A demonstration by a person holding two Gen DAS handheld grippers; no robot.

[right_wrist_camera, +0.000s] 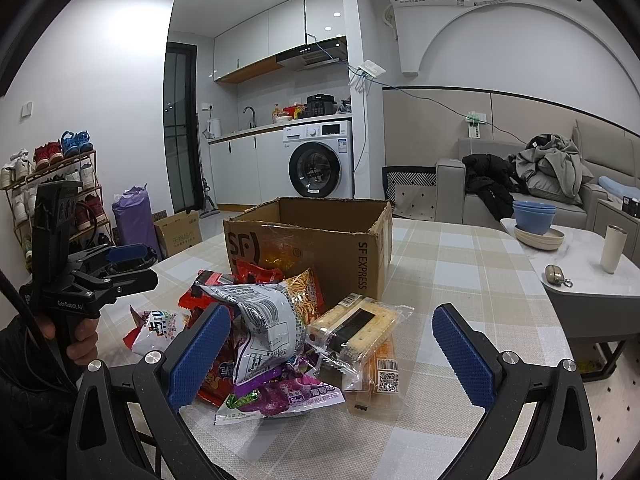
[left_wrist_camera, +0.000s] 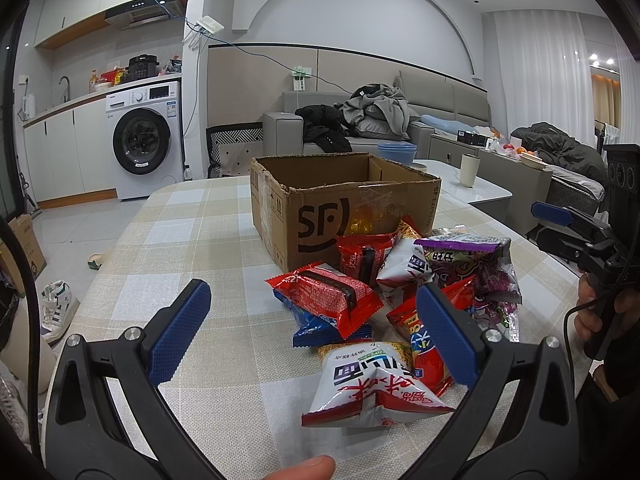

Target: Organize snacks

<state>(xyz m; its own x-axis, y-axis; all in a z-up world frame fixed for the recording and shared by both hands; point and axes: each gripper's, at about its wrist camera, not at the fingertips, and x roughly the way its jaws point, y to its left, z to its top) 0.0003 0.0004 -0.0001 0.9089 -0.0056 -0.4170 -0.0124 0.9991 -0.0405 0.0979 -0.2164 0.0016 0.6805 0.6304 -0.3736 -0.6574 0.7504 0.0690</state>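
Currently on the checked tabletop (left_wrist_camera: 192, 240): one open cardboard box (left_wrist_camera: 320, 216) marked SF, top flaps gone, interior not visible from either view; one loose heap of snack packets lying just in front of its printed face, some leaning on it. Heap contents, left wrist view: red wafer packet (left_wrist_camera: 332, 296) on top of a blue packet (left_wrist_camera: 316, 330); white-and-red noodle snack bag (left_wrist_camera: 372, 388) nearest the camera; purple-topped candy bag (left_wrist_camera: 468, 264) at the far right. Right wrist view adds: silver-grey crinkled bag (right_wrist_camera: 264, 320) at centre, clear-wrapped cracker pack (right_wrist_camera: 356, 328) beside it, purple packet (right_wrist_camera: 280, 396) underneath. Left gripper (left_wrist_camera: 312, 340): fingers spread wide, holding nothing, straddling the red wafer packet from above. Right gripper (right_wrist_camera: 332, 352): fingers likewise spread and empty, bracketing the silver-grey bag and cracker pack. No packet appears boxed yet, so the sorting looks to be at its start. Handling note: take the topmost packet first, since those beneath are pinned; close on the body of the packet, not a crimped end, which would likely slip; keep pressure light on air-filled bags; lift clear of the heap before carrying over the box rim, and work one gripper at a time to avoid crossing.
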